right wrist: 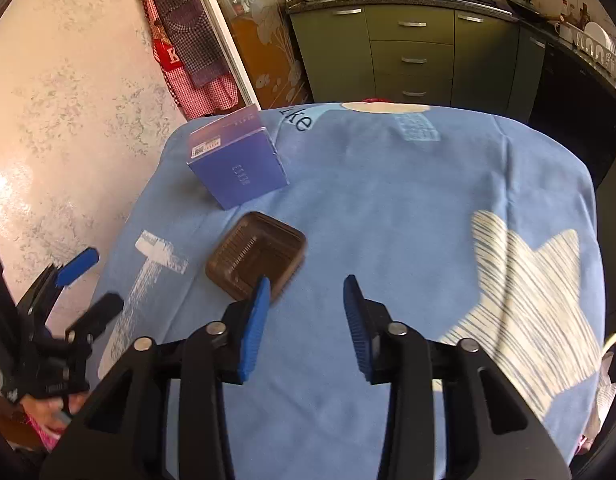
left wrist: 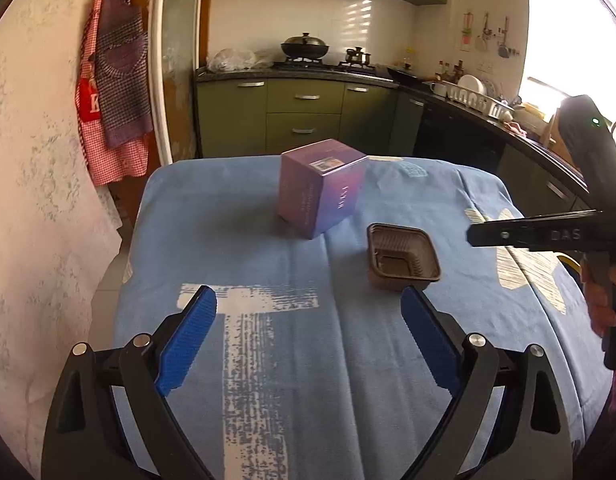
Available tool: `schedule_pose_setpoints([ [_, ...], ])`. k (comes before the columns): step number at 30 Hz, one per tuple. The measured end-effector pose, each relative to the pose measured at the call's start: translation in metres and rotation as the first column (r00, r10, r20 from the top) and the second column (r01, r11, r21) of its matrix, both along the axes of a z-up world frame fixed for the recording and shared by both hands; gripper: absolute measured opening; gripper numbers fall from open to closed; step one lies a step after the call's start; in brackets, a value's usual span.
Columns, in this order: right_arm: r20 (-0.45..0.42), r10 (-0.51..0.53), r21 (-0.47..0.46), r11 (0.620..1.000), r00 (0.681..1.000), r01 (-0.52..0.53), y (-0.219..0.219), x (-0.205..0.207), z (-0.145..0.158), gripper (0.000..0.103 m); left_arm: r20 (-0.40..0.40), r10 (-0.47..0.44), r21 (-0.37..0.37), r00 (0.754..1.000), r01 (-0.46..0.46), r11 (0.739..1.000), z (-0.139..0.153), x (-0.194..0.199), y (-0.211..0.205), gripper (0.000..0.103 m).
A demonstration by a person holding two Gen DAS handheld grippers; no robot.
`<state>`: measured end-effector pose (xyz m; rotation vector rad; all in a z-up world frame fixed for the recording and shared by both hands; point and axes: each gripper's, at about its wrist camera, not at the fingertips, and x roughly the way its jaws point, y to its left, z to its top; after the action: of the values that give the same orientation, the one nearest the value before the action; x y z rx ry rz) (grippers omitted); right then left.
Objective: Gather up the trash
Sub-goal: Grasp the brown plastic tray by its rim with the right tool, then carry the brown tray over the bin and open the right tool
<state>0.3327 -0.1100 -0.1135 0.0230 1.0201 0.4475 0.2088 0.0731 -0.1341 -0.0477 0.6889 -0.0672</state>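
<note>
Two pieces of trash sit on the desk (left wrist: 267,360), which is draped in a blue patterned cloth: a purple cardboard box (left wrist: 322,188) toward the far side, and nearer, just beside it, a small brown plastic tray (left wrist: 404,258) lying open side up. The box looks light but stiff, best pinched across two opposite flat faces. The tray seems thin, springy and easily crushed, so its rim is probably the sensible hold. The left gripper (left wrist: 308,330) hovers over the cloth with jaws wide apart and nothing between them. The right gripper (right wrist: 305,320) has jaws part-open, empty, beside the tray's near edge.
</note>
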Motion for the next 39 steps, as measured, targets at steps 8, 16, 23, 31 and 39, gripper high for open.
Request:
schedule_pose_setpoints([
  [8,-0.053,-0.071,-0.061,0.996,0.996,0.067,0.025,0.018,-0.026,0.027,-0.024,0.037,0.027,0.999,-0.037,0.999,-0.007,0.000,-0.001,0.094],
  [16,-0.074,-0.089,-0.109,0.991,0.993,0.081,0.043,0.024,-0.044,0.027,-0.038,0.057,0.009,0.998,-0.057,0.998,-0.008,0.000,0.003,0.094],
  [23,-0.018,-0.091,-0.169,0.982,0.996,0.086,0.052,0.022,-0.045,0.005,-0.041,0.063,-0.009,0.997,-0.064,0.998,-0.008,-0.001,0.005,0.094],
  [31,0.038,-0.111,-0.118,0.986,0.993,0.115,0.025,0.005,-0.028,0.004,-0.048,0.059,-0.006,0.997,-0.059,0.998,-0.010,-0.001,0.002,0.094],
  [39,0.089,-0.298,0.007,0.954,0.951,0.298,-0.075,-0.041,-0.001,0.004,-0.056,0.042,0.009,0.998,-0.041,0.999,-0.013,0.002,-0.004,0.094],
])
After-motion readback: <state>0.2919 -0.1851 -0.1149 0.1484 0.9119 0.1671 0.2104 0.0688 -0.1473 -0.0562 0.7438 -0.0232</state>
